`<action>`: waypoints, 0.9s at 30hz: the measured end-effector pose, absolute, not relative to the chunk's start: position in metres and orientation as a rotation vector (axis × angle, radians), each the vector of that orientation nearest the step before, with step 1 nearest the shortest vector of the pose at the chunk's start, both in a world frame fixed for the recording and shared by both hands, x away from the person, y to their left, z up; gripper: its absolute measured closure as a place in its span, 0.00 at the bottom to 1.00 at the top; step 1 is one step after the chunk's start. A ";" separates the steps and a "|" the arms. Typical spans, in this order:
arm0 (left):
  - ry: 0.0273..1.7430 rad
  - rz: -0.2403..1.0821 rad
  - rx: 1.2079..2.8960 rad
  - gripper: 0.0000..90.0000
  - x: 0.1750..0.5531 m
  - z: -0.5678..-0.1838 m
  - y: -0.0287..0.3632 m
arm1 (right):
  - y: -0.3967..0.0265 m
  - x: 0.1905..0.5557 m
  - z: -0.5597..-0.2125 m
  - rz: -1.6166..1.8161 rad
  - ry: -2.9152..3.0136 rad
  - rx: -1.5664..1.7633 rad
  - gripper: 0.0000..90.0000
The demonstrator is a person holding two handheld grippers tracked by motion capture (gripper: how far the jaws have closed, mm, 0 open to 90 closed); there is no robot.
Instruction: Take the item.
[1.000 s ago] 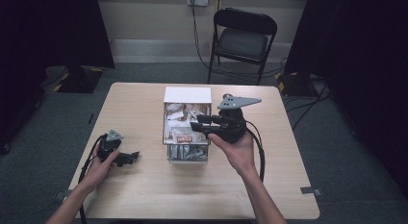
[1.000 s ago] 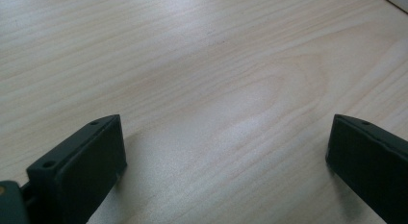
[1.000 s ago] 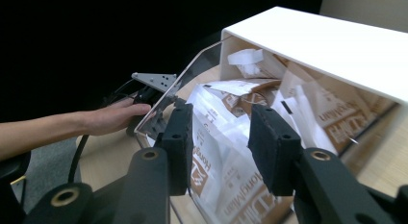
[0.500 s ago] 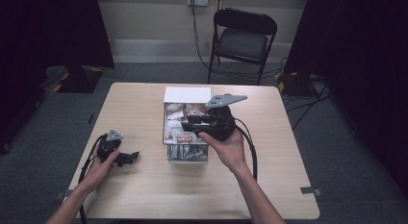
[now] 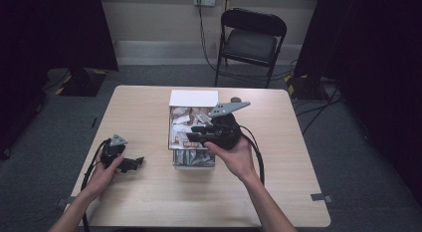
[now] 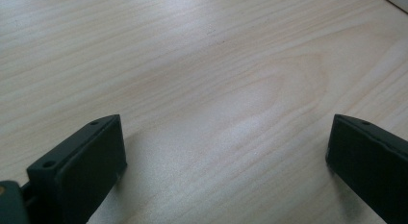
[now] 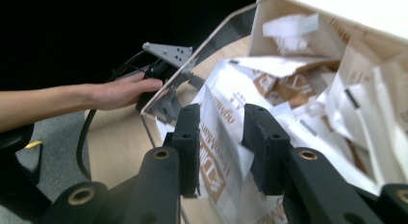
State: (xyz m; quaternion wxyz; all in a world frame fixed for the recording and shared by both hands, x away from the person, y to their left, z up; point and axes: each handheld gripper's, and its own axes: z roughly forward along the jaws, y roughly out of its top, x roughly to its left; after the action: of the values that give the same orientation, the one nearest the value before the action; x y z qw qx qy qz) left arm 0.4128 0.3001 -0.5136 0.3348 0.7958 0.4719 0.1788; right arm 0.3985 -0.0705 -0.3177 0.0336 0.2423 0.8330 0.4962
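Observation:
A clear box (image 5: 170,142) of white and brown paper packets stands mid-table. My right gripper (image 5: 192,133) reaches into it from the right, held level. In the right gripper view its jaws (image 7: 221,113) have just been closing, with a white packet (image 7: 222,137) printed in brown standing between them; the pads do not clearly press on it. My left gripper (image 5: 135,163) rests on the wooden table (image 5: 149,202) to the left of the box. Its jaws (image 6: 226,152) stand wide open over bare wood, and it also shows farther off as the other hand's gripper (image 7: 163,65).
A white panel (image 5: 193,98) lies at the far end of the box. A black folding chair (image 5: 251,40) stands beyond the table. Cables trail from both grippers across the tabletop.
The right gripper has shifted a little to the left, further over the box of packets. The left hand and its gripper have stayed where they were.

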 end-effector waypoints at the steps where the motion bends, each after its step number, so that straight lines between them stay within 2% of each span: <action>1: 1.230 0.466 2.076 0.00 0.413 -0.514 0.300 | -0.071 0.398 -0.319 1.522 2.572 0.750 0.75; 12: 1.231 0.467 2.077 0.00 0.413 -0.514 0.300 | -0.070 0.396 -0.324 1.547 2.582 0.722 0.86; 16: 1.231 0.466 2.076 0.00 0.413 -0.514 0.300 | -0.070 0.395 -0.325 1.523 2.592 0.724 0.91; 17: 1.231 0.466 2.076 0.00 0.413 -0.514 0.300 | -0.071 0.396 -0.326 1.528 2.587 0.728 0.95; 27: 1.230 0.466 2.076 0.00 0.413 -0.514 0.300 | -0.073 0.396 -0.326 1.549 2.585 0.738 0.99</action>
State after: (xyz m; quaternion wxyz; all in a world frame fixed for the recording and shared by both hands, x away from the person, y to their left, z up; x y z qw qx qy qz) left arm 0.4129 0.3001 -0.5137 0.3352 0.7959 0.4715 0.1786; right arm 0.3963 -0.0728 -0.3257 0.0197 0.2377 0.8330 0.4992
